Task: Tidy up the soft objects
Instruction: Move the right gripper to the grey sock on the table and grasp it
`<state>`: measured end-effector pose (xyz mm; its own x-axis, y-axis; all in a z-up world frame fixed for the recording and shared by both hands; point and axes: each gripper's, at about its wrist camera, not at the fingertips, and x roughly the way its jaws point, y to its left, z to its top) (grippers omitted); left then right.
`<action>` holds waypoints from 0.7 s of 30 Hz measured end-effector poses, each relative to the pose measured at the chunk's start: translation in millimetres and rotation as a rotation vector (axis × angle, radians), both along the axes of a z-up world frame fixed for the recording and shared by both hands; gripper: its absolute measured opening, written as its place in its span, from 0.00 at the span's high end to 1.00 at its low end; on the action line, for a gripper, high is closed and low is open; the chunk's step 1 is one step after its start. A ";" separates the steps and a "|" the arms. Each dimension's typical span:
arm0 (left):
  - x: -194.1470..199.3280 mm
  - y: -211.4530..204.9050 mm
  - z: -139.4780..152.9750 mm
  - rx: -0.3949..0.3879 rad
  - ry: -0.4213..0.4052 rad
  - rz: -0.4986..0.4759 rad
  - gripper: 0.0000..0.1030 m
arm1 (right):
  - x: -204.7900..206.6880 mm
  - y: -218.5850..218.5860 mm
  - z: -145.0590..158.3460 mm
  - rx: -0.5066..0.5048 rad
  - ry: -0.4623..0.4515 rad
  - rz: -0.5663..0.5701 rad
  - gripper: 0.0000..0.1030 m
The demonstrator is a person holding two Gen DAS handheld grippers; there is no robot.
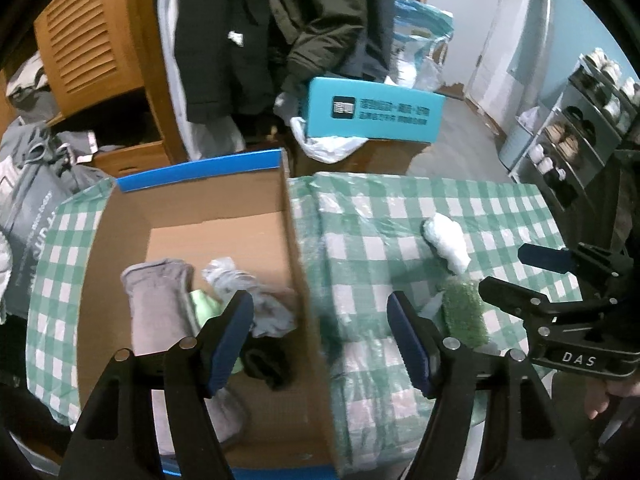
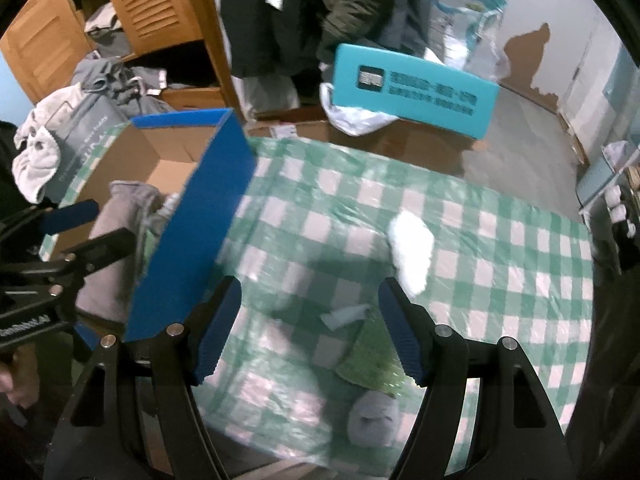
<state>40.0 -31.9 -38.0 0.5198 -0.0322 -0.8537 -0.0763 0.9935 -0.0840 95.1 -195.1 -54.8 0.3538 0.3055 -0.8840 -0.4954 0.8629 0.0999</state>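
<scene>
An open cardboard box [image 1: 294, 236] with blue outer walls [image 2: 200, 236] stands on the left of a green checked tablecloth [image 1: 380, 208]. Inside lie a grey sock [image 1: 156, 300], a pale grey cloth [image 1: 248, 292], a light green piece [image 1: 204, 304] and a black item [image 1: 268, 364]. My left gripper [image 1: 320, 304] hangs open over the box's right wall, holding nothing. On the cloth lie a white fluffy item [image 2: 412, 256], a green fuzzy item [image 2: 372, 356] and a grey soft item [image 2: 374, 416]. My right gripper [image 2: 308, 292] is open above the cloth, just left of the green one.
Behind the table sit a teal box [image 1: 372, 112] on a white plastic bag, hanging dark jackets [image 1: 224, 40] and a wooden louvred cabinet [image 1: 88, 36]. A grey bag [image 1: 28, 192] lies at the left, a shoe rack [image 1: 580, 120] at the right.
</scene>
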 end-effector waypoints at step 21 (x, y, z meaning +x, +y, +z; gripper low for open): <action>9.4 -82.8 -54.0 -0.066 0.126 -0.151 0.27 | -5.0 -90.8 -65.2 -0.038 0.180 -0.171 0.31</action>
